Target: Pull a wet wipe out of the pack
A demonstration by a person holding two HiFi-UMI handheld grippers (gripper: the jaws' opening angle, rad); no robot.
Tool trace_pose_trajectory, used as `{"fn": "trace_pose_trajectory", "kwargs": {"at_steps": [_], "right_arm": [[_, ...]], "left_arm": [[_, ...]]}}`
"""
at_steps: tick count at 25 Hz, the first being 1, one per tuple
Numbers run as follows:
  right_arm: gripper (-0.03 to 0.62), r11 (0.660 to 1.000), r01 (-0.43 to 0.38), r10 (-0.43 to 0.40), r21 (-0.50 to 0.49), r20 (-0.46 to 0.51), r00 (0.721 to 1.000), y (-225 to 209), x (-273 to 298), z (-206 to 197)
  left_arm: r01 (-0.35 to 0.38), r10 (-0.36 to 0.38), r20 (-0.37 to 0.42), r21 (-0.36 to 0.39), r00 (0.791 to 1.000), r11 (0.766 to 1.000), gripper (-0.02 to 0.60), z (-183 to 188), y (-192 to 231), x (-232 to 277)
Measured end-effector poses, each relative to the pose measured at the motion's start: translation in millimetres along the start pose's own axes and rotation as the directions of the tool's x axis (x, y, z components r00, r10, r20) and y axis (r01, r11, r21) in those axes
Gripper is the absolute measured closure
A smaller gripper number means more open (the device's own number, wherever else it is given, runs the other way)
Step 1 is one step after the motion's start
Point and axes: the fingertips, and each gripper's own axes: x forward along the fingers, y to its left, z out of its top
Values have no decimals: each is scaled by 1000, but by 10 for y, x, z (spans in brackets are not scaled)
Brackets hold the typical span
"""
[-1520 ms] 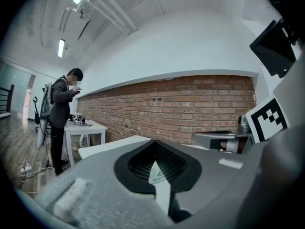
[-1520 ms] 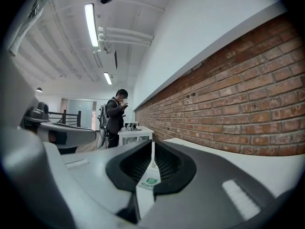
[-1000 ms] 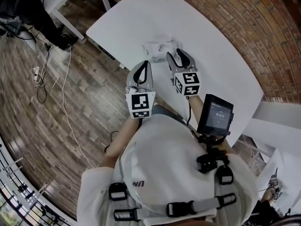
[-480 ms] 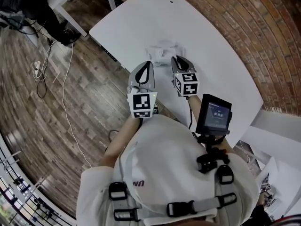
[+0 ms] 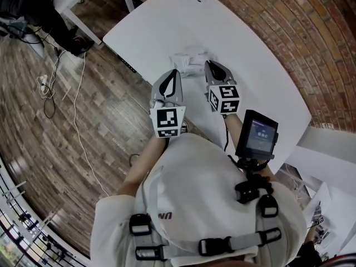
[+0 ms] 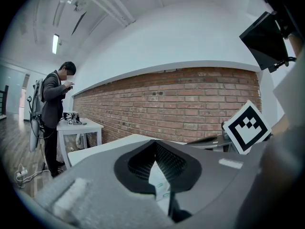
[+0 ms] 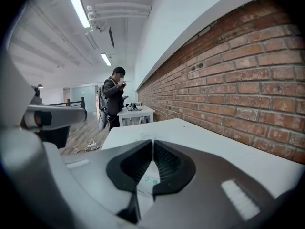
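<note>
The white, crumpled wet wipe pack (image 5: 189, 60) lies on the white table (image 5: 245, 54), close to its near edge. My right gripper (image 5: 209, 64) sits at the pack's right end. Its jaws have just been closing and now meet at the tips (image 7: 153, 141) with a thin white sliver of wipe pinched between them. The pack's green print (image 7: 148, 181) shows below the tips. My left gripper (image 5: 174, 72) is shut at the pack's near left corner. The pack (image 6: 160, 181) shows under its closed tips (image 6: 155, 142). Whether it pinches the pack I cannot tell.
A brick wall (image 5: 311, 32) runs behind the table. A person (image 6: 55, 104) stands by a small white table (image 6: 78, 125) across the room. Cables (image 5: 50, 88) lie on the wooden floor to the left. A screen device (image 5: 256, 135) sits above my right forearm.
The right gripper's jaws, wide open beside the pack a second ago, have closed at the pack's right end. The left gripper has stayed where it was.
</note>
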Motion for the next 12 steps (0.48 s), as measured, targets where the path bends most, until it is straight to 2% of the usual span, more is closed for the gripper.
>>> {"fn": "trace_pose_trajectory", "kwargs": {"at_steps": [7, 12], "right_arm": [[576, 998, 54, -49, -24, 160, 986, -112, -244, 614], [576, 991, 131, -119, -22, 293, 949, -336, -582, 1017]], "left_arm": [[5, -5, 4, -5, 1000, 1000, 580, 7, -32, -6], [24, -24, 8, -7, 1000, 1000, 580, 22, -117, -5]]}}
